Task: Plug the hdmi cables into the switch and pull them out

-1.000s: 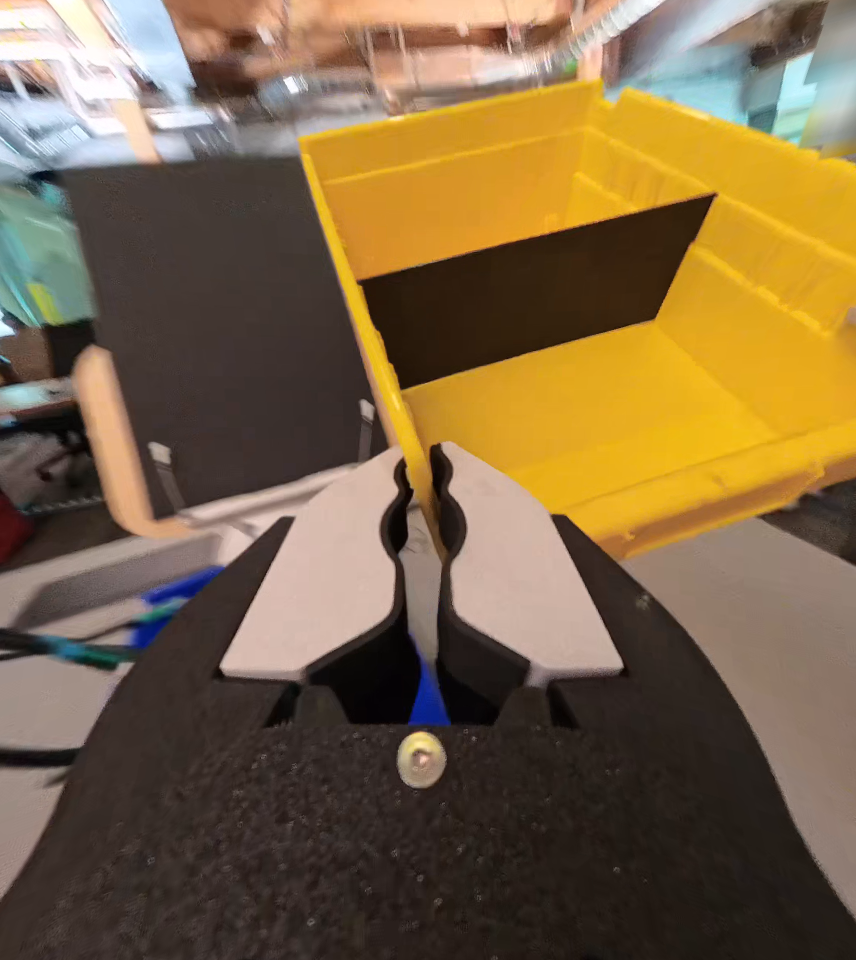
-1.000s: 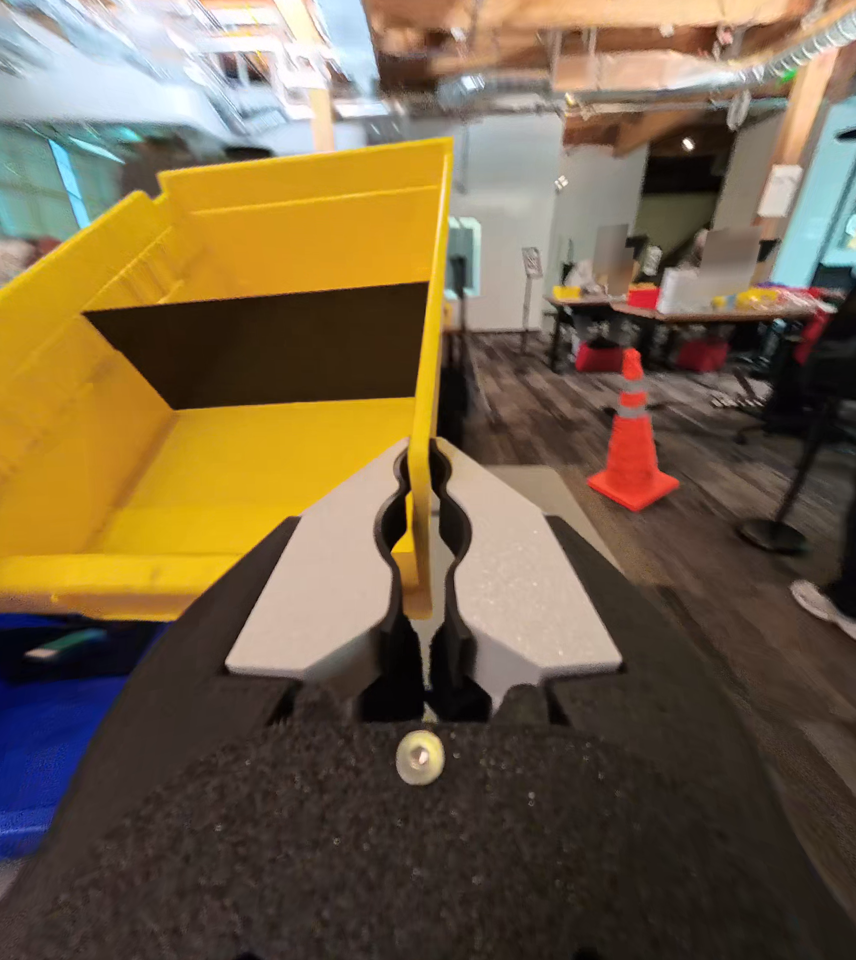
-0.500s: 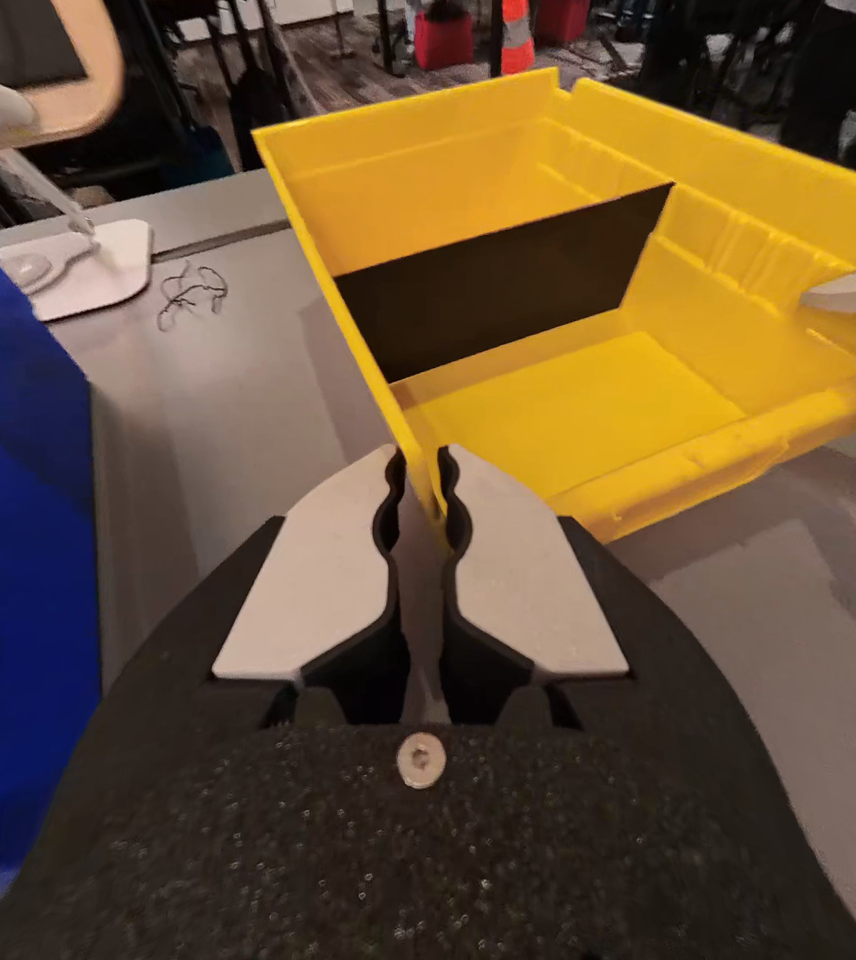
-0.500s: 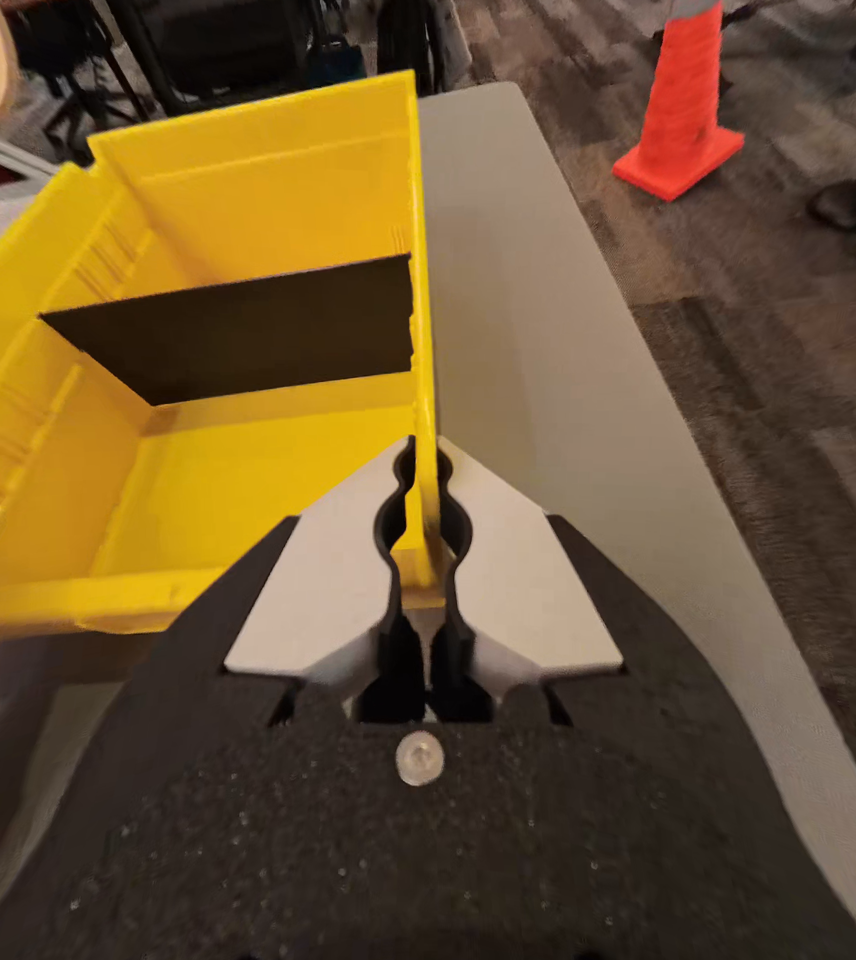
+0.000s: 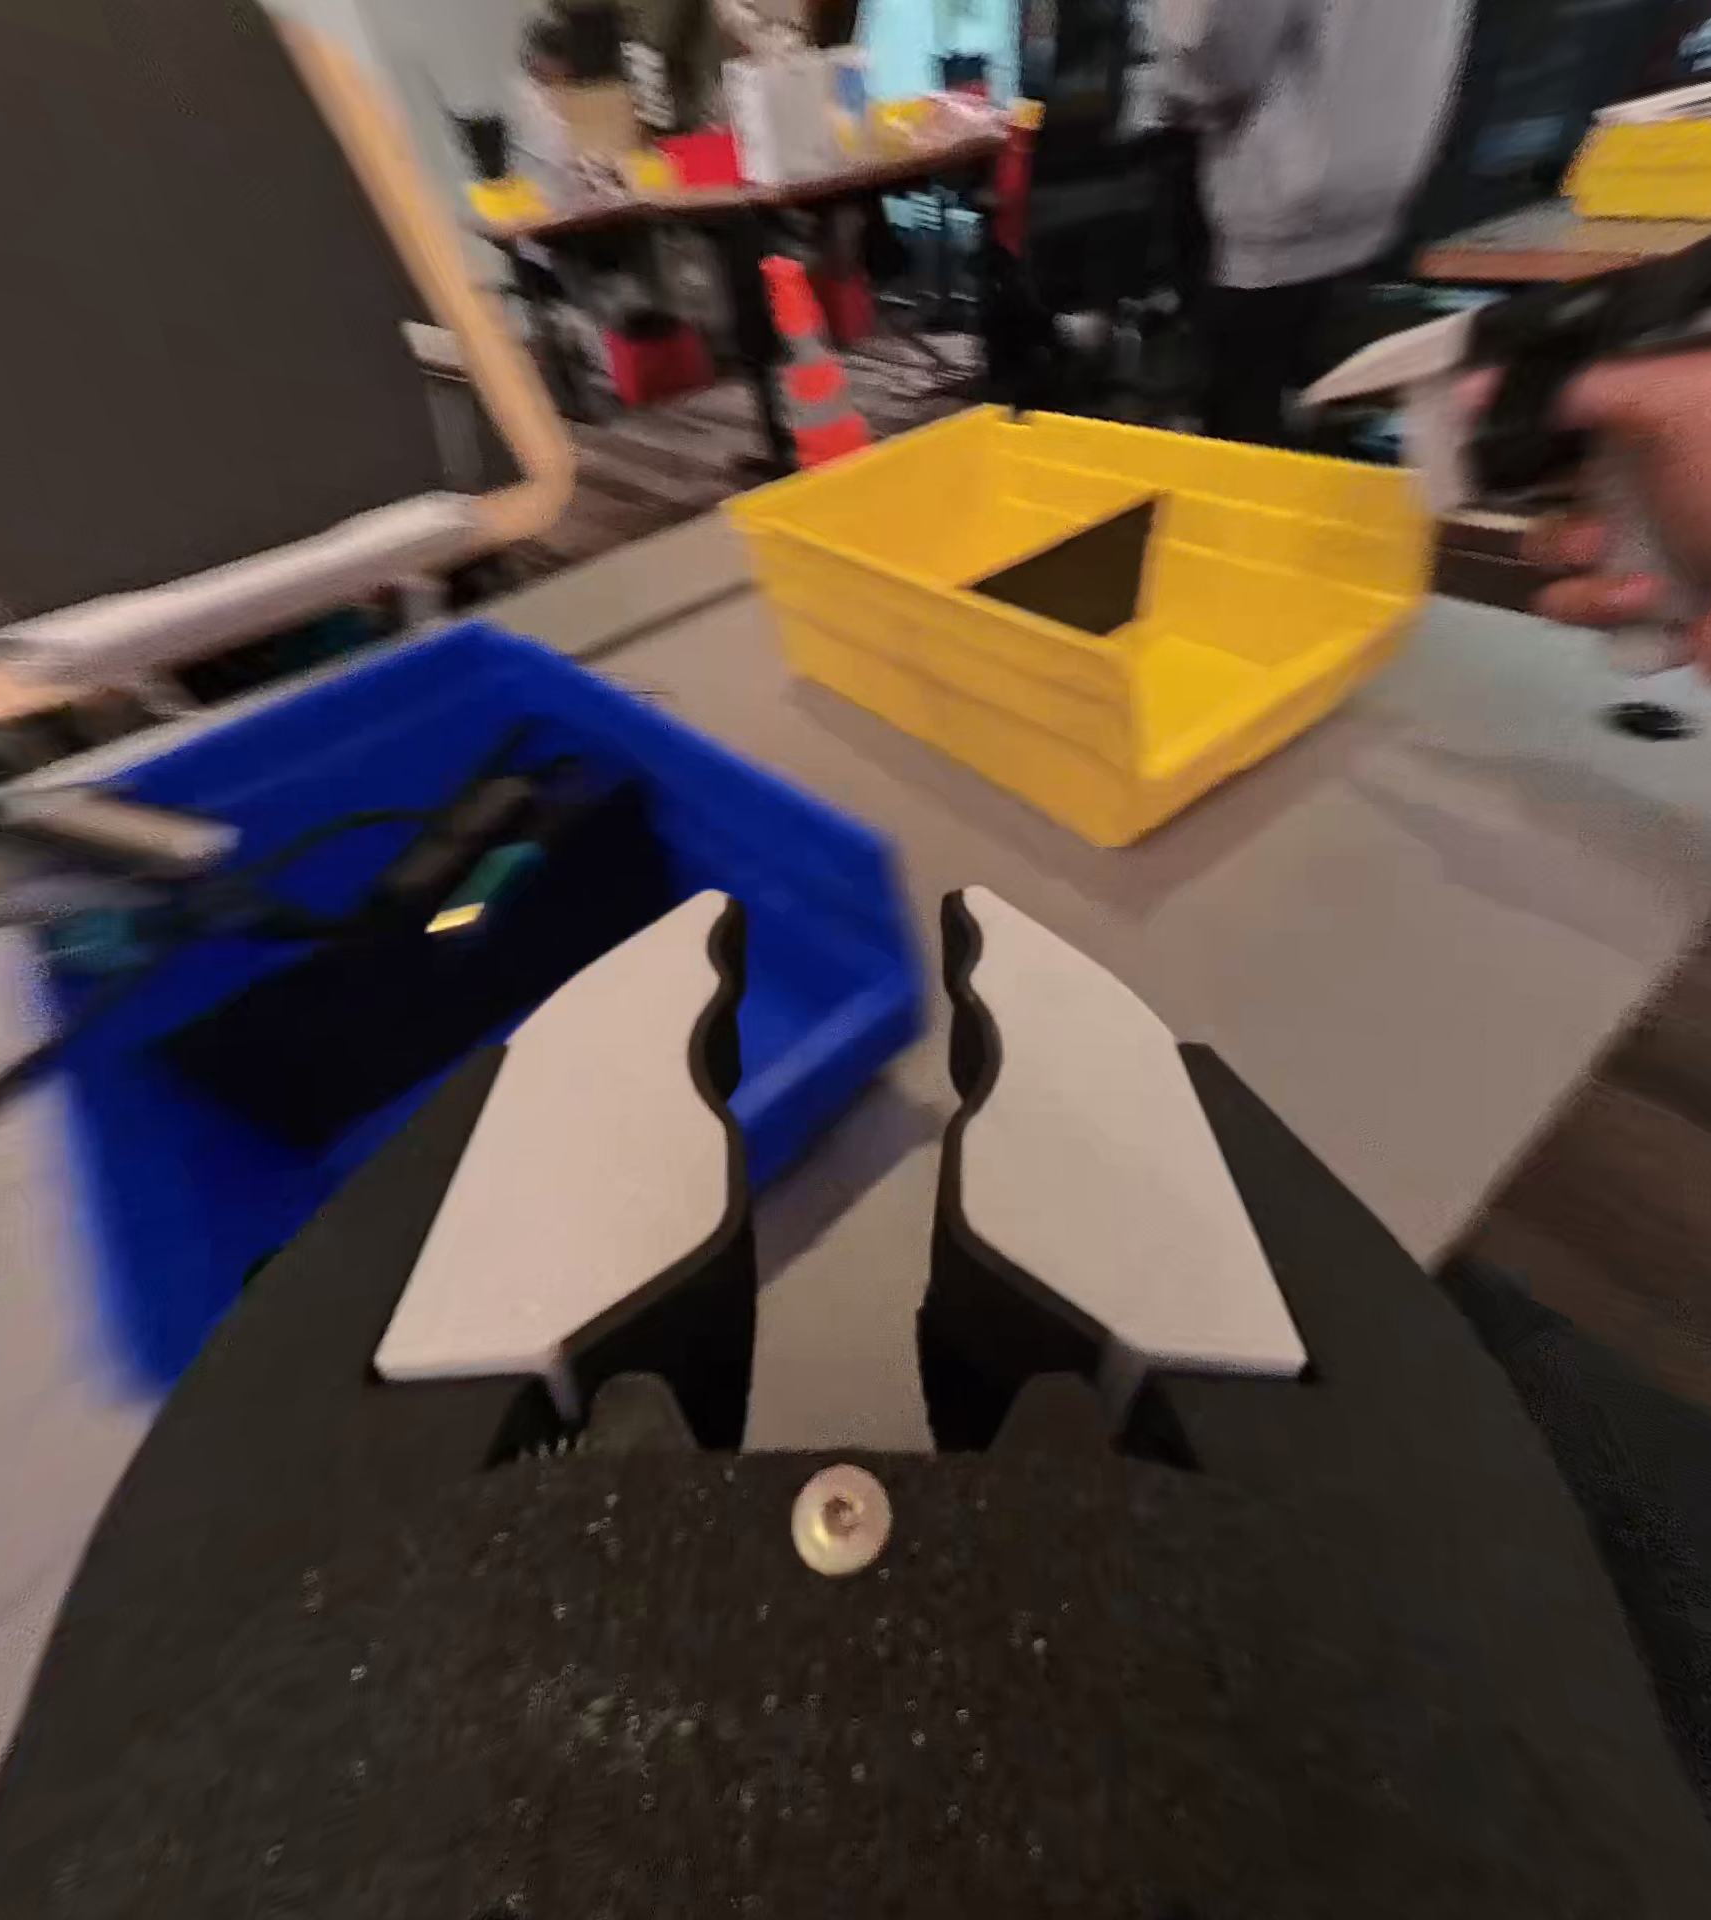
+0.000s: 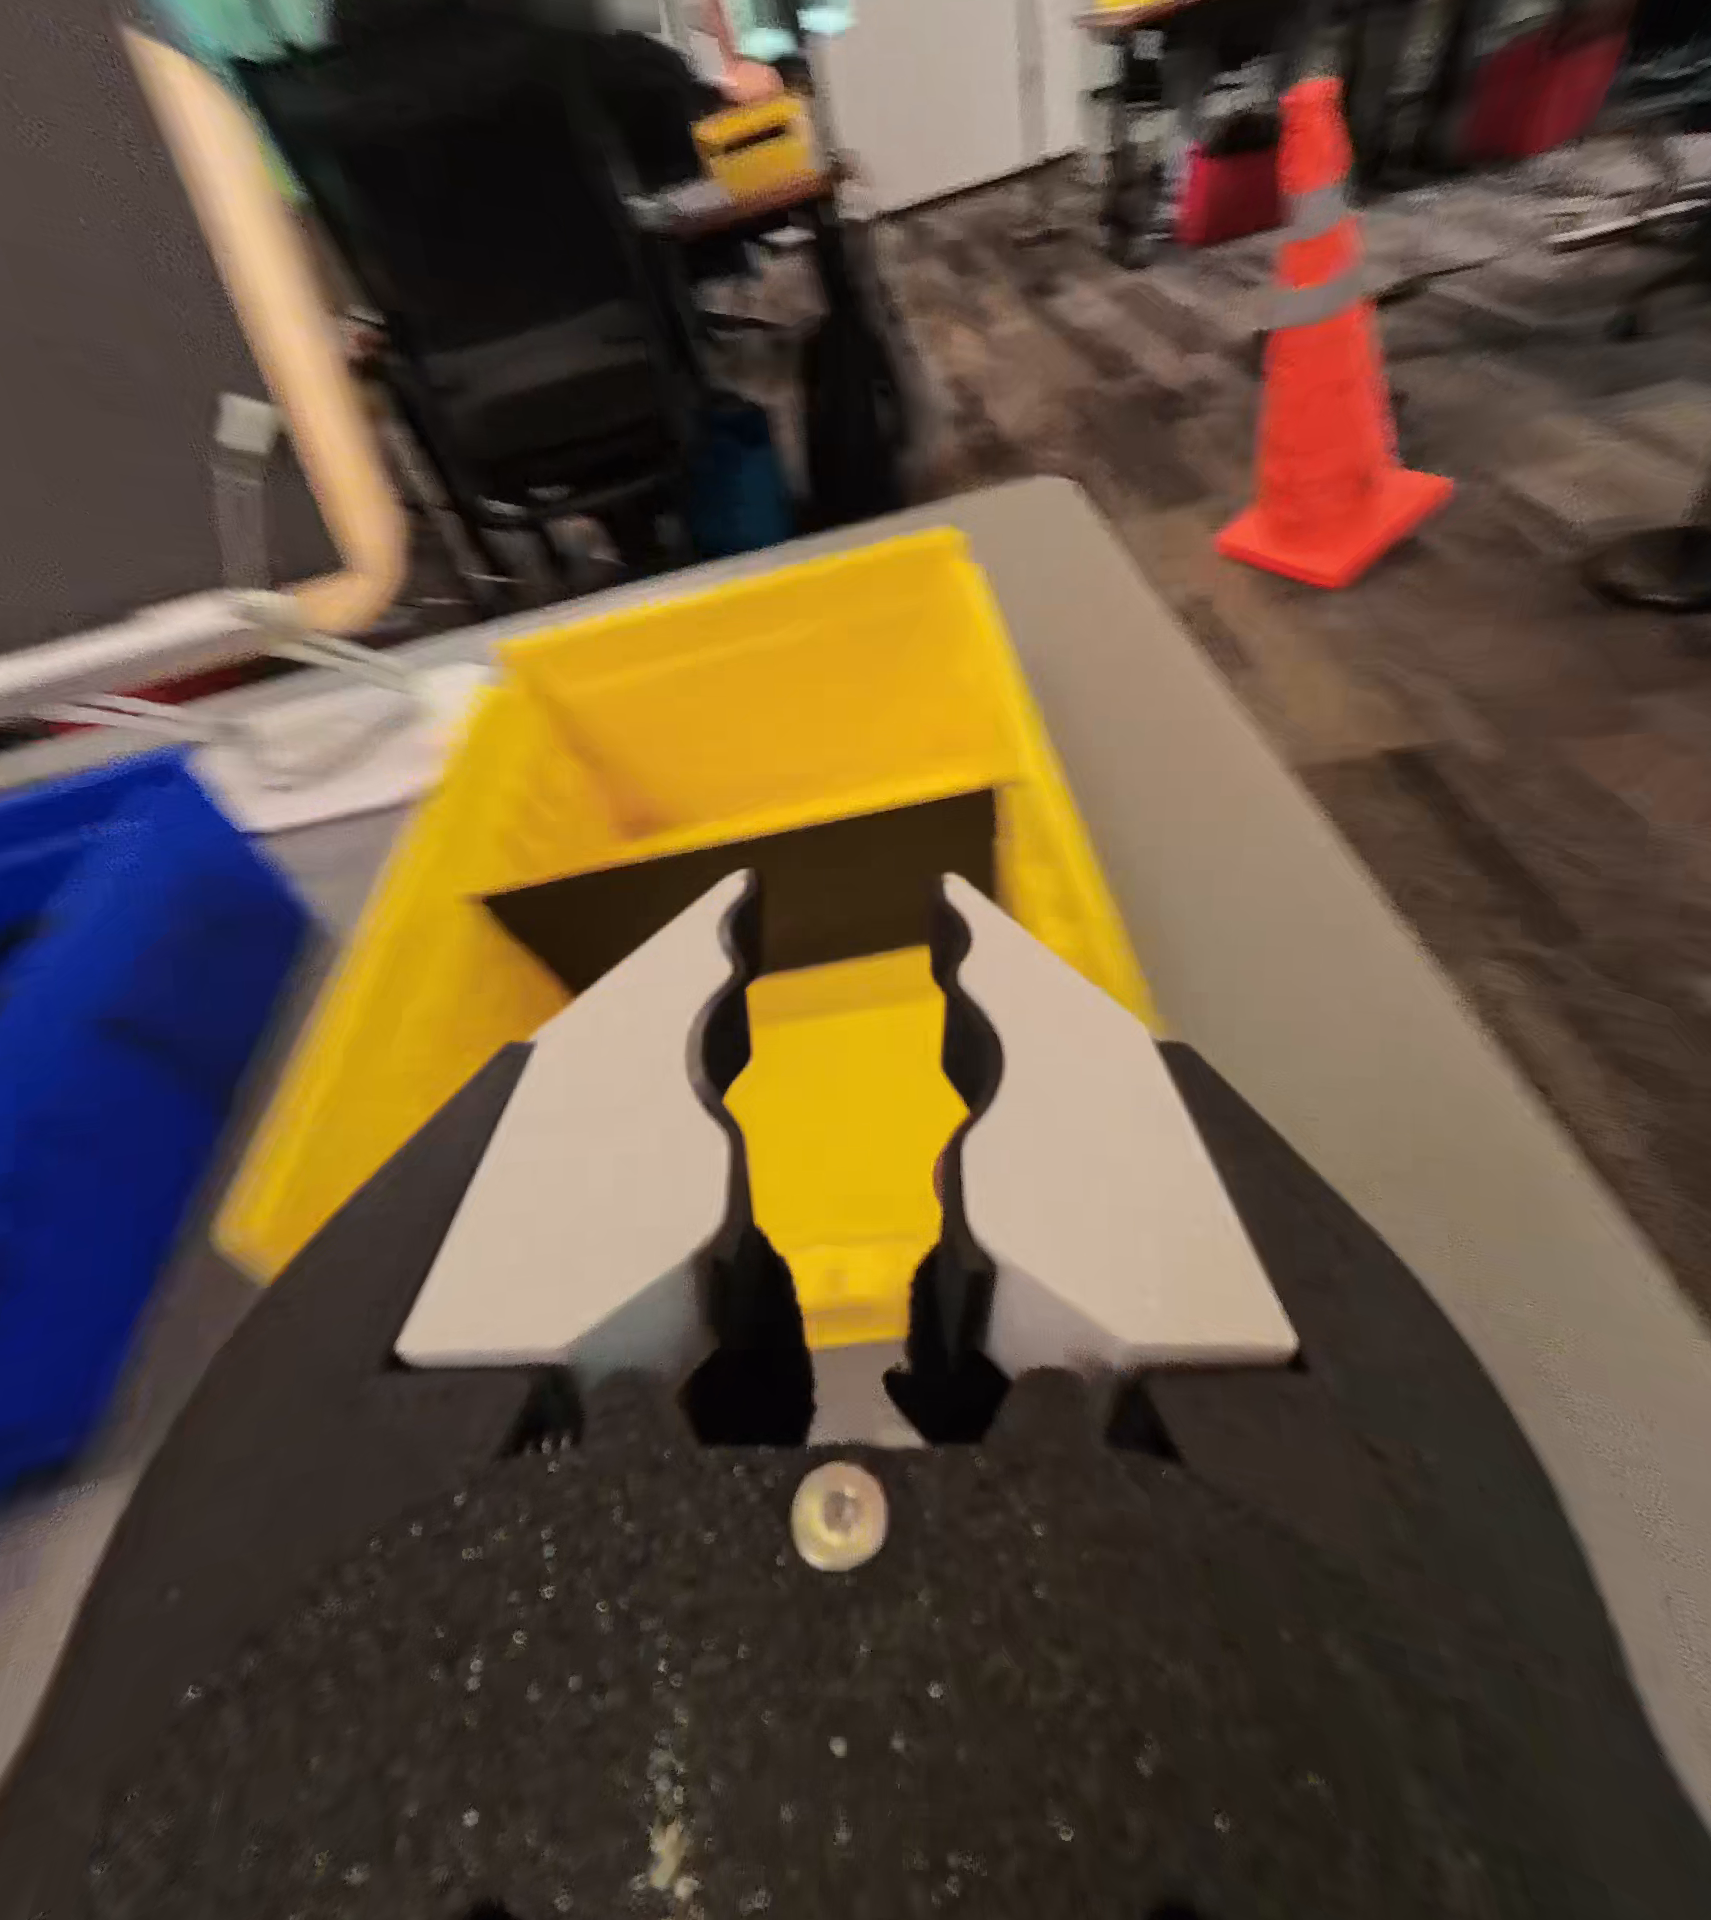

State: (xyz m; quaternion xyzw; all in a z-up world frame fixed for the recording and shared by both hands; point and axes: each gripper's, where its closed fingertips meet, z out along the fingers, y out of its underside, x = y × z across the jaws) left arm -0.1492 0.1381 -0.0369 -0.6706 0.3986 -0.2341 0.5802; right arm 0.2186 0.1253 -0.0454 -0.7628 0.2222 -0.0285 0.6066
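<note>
A blue bin [image 5: 477, 914] on the grey table holds black HDMI cables [image 5: 435, 852], one with a teal plug and a bright metal tip [image 5: 461, 916]; the switch cannot be made out in the blur. My left gripper [image 5: 840, 904] is open and empty, above the table by the blue bin's right corner. My right gripper [image 6: 846, 883] is open and empty above the front of a yellow bin [image 6: 799, 1049]. The yellow bin [image 5: 1090, 634] stands on the table, empty, with a black divider. The right gripper [image 5: 1557, 332] also shows in the left wrist view, held by a hand.
The table's right edge [image 6: 1402, 935] drops to a dark floor with an orange cone [image 6: 1329, 353]. A dark panel with a tan frame [image 5: 155, 281] stands behind the table. The blue bin [image 6: 61, 1091] lies left of the yellow one. A person [image 5: 1287, 156] stands in the background. My hands' fingertips stand some 35 cm from each other.
Both grippers have let go of the yellow bin's walls, opened and pulled back. The yellow bin now rests on the table, and the left wrist view has swung over the blue bin.
</note>
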